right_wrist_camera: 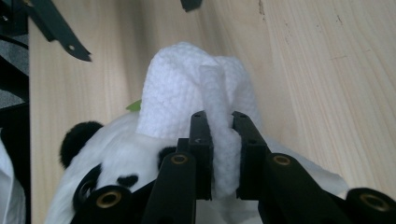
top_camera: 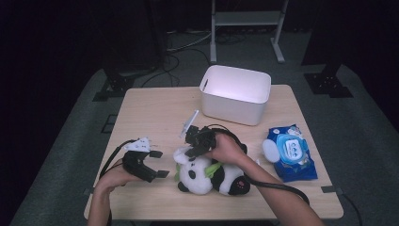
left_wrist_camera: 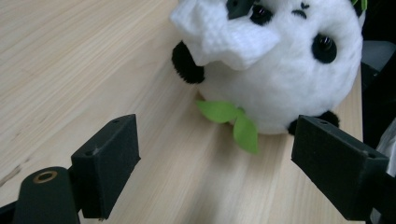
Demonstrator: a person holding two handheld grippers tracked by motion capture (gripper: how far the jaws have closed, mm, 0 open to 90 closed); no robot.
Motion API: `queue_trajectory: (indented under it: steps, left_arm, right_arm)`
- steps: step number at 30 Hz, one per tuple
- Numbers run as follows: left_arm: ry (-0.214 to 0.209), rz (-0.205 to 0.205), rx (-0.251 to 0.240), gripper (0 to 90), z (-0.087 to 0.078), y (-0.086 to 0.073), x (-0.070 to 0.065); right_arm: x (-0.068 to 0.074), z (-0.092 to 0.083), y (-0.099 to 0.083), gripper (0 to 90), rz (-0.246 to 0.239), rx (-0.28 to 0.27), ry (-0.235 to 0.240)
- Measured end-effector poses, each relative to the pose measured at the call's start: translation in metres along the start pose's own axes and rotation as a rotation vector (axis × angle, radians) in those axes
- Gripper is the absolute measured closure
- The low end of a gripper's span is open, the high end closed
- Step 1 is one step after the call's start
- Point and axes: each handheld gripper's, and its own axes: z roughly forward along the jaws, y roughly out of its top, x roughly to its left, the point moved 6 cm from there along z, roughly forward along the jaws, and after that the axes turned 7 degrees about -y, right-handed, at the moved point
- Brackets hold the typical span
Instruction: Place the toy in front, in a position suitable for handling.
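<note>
While you are wiping the toy, these notes go view by view.

High view: you are pressing the right gripper (top_camera: pixel 197 147) onto the head of the panda plush (top_camera: pixel 209 175), which is lying near the front edge of the table (top_camera: pixel 150 113). The left gripper (top_camera: pixel 157 165) is hovering just beside the panda, jaws spread wide with nothing in them. A white bin (top_camera: pixel 235 94) is standing behind; a wet-wipe pack (top_camera: pixel 291 153) is lying to the right.

Left gripper view: you are looking between wide-open jaws at the panda plush (left_wrist_camera: pixel 285 88) with the white wipe (left_wrist_camera: pixel 224 35) draped over its head.

Right gripper view: your jaws are pinching a fold of the white wipe (right_wrist_camera: pixel 187 93), closed tight on it, over the panda plush (right_wrist_camera: pixel 116 158).

Handling: wipe is looking light, limp and thin, so you are best gripping a bunched fold. Panda is looking soft and rollable; steadying its body with the left is advisable.
</note>
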Motion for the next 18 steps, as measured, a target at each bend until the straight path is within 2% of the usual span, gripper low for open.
queue_trajectory:
  steps: [3,7,11,18]
  left_arm:
    - [0.026,-0.015,0.007,13.7,-0.006,-0.006,0.005]
    - [0.038,-0.029,0.005,13.7,-0.011,-0.01,0.009]
    - [0.037,-0.036,0.002,13.7,-0.011,-0.01,0.009]
    - [0.04,-0.035,0.0,13.7,-0.012,-0.009,0.008]
  right_arm:
    - [-0.003,0.007,0.005,79.2,0.003,0.008,0.008]
    - [-0.001,0.004,0.005,79.2,-0.005,0.003,0.016]
    - [0.004,-0.012,-0.002,79.2,-0.018,-0.016,0.012]
    - [0.014,-0.046,-0.032,79.2,-0.004,-0.045,-0.013]
